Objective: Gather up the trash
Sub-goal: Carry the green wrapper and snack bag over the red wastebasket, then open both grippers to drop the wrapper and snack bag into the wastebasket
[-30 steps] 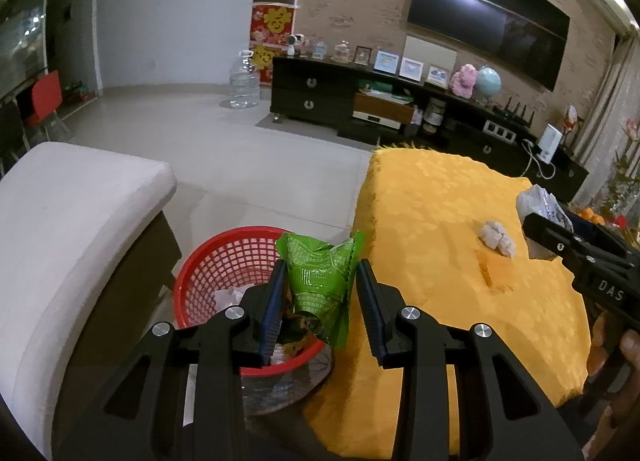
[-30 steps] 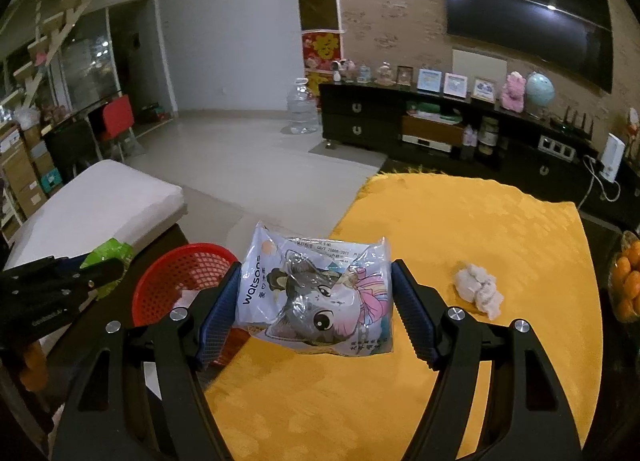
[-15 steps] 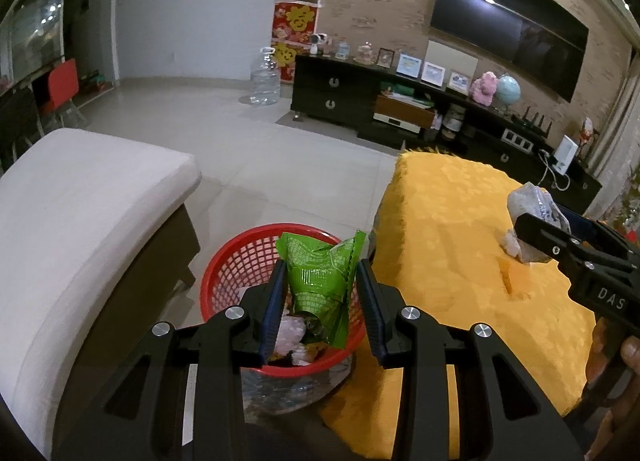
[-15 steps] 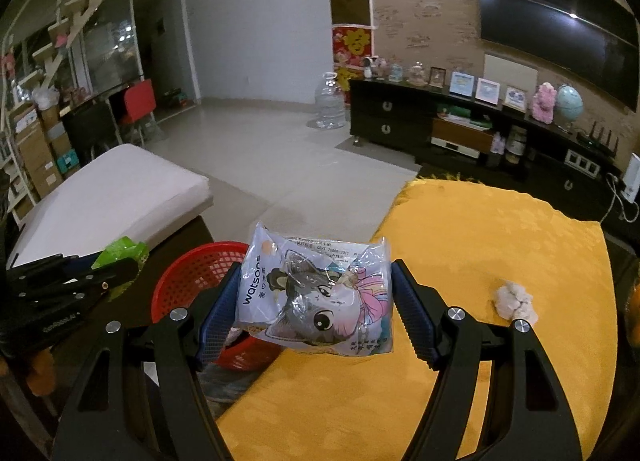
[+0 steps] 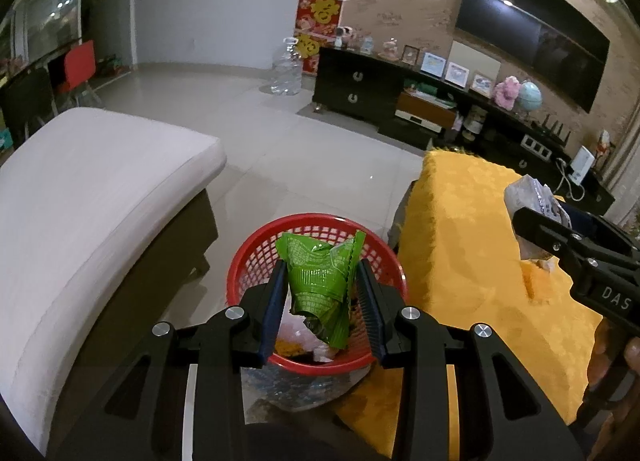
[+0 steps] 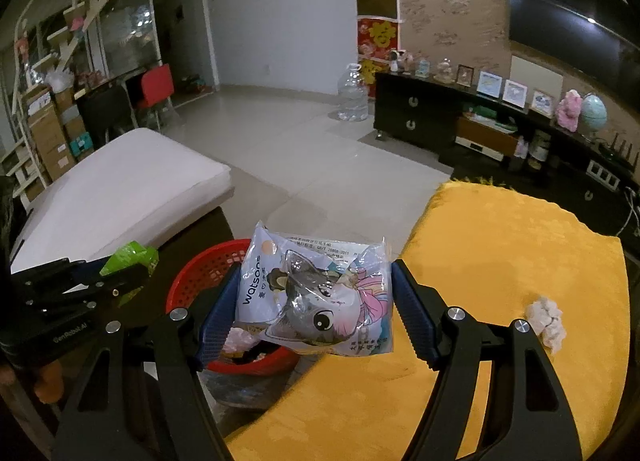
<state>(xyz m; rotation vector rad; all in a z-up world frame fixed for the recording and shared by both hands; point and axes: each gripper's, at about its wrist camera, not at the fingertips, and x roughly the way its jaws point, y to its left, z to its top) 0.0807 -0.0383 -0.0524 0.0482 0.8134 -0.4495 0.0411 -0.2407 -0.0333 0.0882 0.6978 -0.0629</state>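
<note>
Left wrist view: yellow tablecloth point(image 5: 472, 245), then red basket point(image 5: 316, 293) beside it; above the basket the left gripper point(image 5: 322, 293) clamps a crumpled green wrapper point(image 5: 320, 285). Right gripper point(image 6: 316, 301) pinches a printed plastic packet point(image 6: 316, 297); a tissue wad point(image 6: 546, 321) lies on the cloth.

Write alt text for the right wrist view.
The right tool grips a cartoon-printed plastic packet above the edge of a red mesh basket, beside a yellow-covered table. At left, the left tool holds a green wrapper.
</note>
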